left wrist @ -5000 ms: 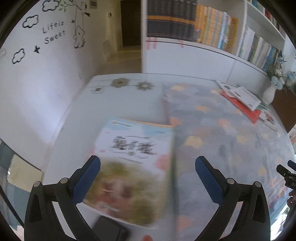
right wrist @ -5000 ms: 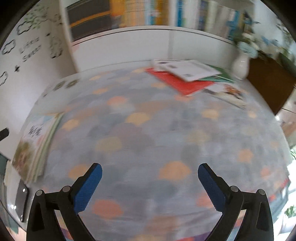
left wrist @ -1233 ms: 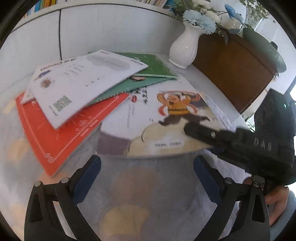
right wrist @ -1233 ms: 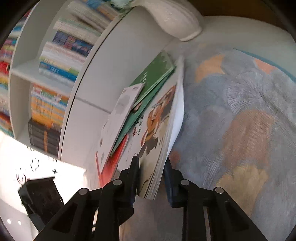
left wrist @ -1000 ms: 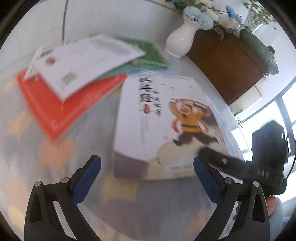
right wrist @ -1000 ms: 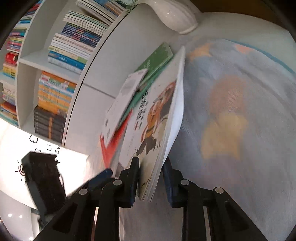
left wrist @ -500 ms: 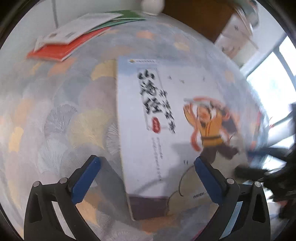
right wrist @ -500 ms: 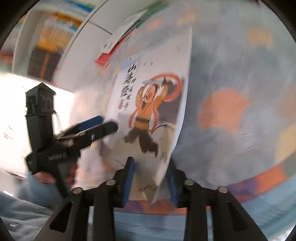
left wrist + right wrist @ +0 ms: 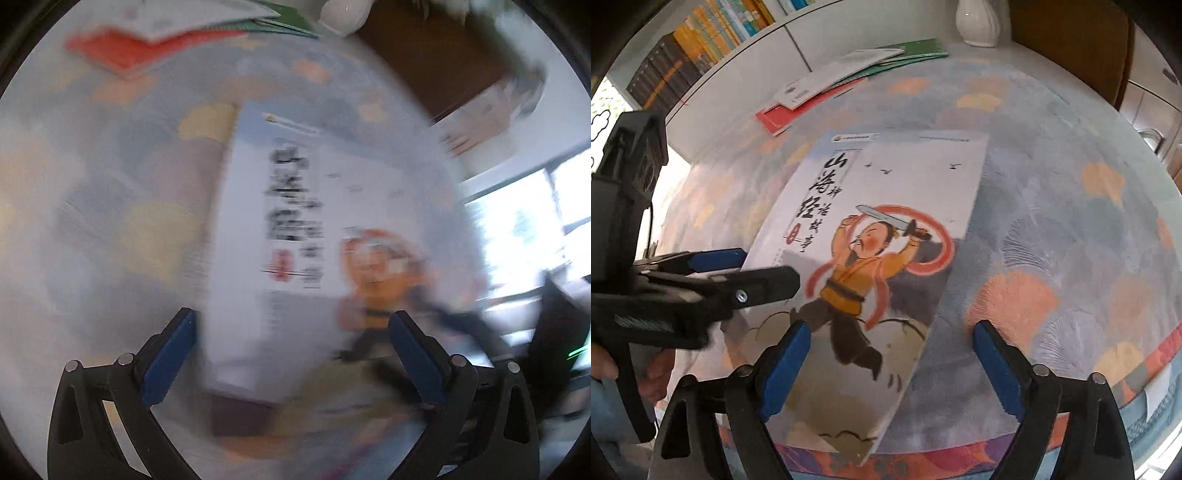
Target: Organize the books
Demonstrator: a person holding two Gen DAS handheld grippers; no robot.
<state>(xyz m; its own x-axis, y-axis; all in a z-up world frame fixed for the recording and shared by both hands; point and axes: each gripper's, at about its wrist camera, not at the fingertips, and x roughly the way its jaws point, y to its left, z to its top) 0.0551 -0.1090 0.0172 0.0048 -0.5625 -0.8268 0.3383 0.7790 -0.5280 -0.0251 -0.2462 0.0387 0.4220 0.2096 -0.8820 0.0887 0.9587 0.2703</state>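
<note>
A white picture book (image 9: 871, 236) with a sword-wielding figure in orange lies flat on the patterned tablecloth near the front edge. My right gripper (image 9: 890, 354) is open, its blue pads spread over the book's lower end. My left gripper (image 9: 753, 273) reaches in from the left with its jaws apart at the book's left edge. In the blurred left wrist view the same book (image 9: 295, 251) lies between the spread pads of my left gripper (image 9: 291, 350). A loose pile of books (image 9: 827, 88), red, white and green, lies at the back of the table.
A white vase (image 9: 977, 22) stands at the back right next to a brown cabinet (image 9: 1067, 40). A white bookshelf (image 9: 713, 40) full of books runs behind the table. The table's front edge (image 9: 960, 458) is close below the book.
My right gripper has let go of the picture book and opened. The book now lies flat near the front edge, far from the pile. My left gripper has moved up to its left edge.
</note>
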